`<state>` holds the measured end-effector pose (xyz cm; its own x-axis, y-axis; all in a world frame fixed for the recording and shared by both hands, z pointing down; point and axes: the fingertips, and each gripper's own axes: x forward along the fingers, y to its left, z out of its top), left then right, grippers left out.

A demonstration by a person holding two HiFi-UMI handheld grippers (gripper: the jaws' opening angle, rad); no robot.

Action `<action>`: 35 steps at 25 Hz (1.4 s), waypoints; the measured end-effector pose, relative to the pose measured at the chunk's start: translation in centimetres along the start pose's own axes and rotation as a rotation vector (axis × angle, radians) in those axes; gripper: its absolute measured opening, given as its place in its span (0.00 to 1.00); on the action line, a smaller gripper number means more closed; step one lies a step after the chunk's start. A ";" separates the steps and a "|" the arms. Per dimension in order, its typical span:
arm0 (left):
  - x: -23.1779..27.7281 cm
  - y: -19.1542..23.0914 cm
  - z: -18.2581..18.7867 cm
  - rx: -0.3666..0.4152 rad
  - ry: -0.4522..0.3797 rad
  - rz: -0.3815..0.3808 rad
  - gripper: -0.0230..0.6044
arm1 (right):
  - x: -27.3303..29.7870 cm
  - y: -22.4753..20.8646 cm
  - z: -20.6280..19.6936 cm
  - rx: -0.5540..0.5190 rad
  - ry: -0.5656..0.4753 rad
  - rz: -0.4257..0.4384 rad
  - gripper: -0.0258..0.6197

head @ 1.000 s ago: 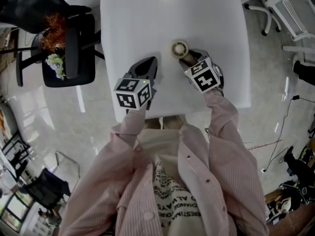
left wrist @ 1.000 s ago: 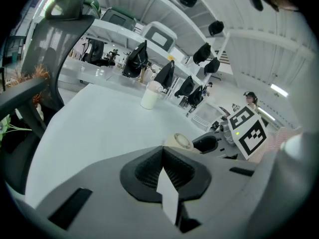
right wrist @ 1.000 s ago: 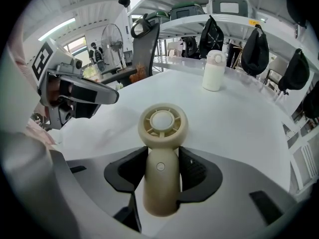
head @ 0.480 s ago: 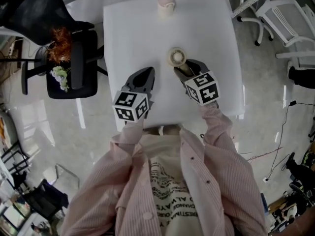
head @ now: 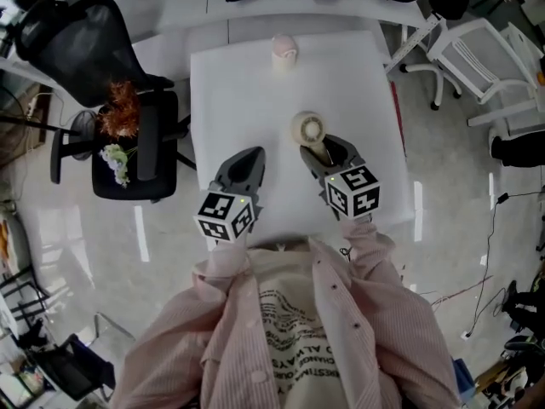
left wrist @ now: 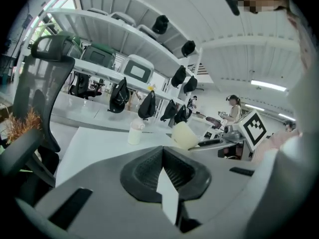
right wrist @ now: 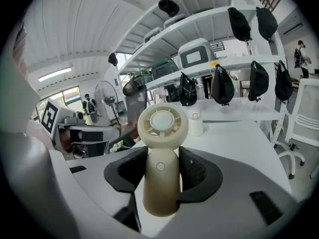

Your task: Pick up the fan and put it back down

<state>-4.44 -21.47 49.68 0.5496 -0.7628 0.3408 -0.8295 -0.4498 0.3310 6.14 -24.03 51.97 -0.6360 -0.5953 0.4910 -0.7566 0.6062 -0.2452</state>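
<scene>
Table [head: 230, 100]: white and almost bare. The fan [head: 308, 129] was over its middle and, to my eye, lifted clear of it. So the pick-up looked done and the put-down was left to do.
Shelves [right wrist: 224, 19]: rows of dark bags hung from them behind the table. Only the two gripper views showed them side on; the head view caught just a few dark shapes at its top edge.
Office chair [head: 81, 45]: black mesh, at the person's left of the table. It was plain from above and in the left gripper view, and absent from the right one.
Right hand-held gripper [head: 325, 147]: clamped on the fan's handle, a pad on each side. Its own view showed the round cream head upright and facing the camera, where the head view gave only a pale disc.
Left hand-held gripper [head: 254, 153]: jaws together at the tips, nothing in them, hovering beside the right one. Its view showed the fan tipped over in the other gripper's hold, with table under it.
Cup [head: 283, 48]: small and pale, at the far edge of the table, well apart from the fan.
</scene>
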 end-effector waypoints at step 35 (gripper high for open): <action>-7.7 -2.9 13.9 0.197 -0.312 -0.005 0.04 | -15.6 1.5 14.1 0.065 -0.532 -0.146 0.33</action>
<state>-7.63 -20.72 33.84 0.5219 -0.8518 0.0452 -0.8470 -0.5112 0.1457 12.75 -21.24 32.18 -0.5003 -0.8650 0.0383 -0.8396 0.4739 -0.2657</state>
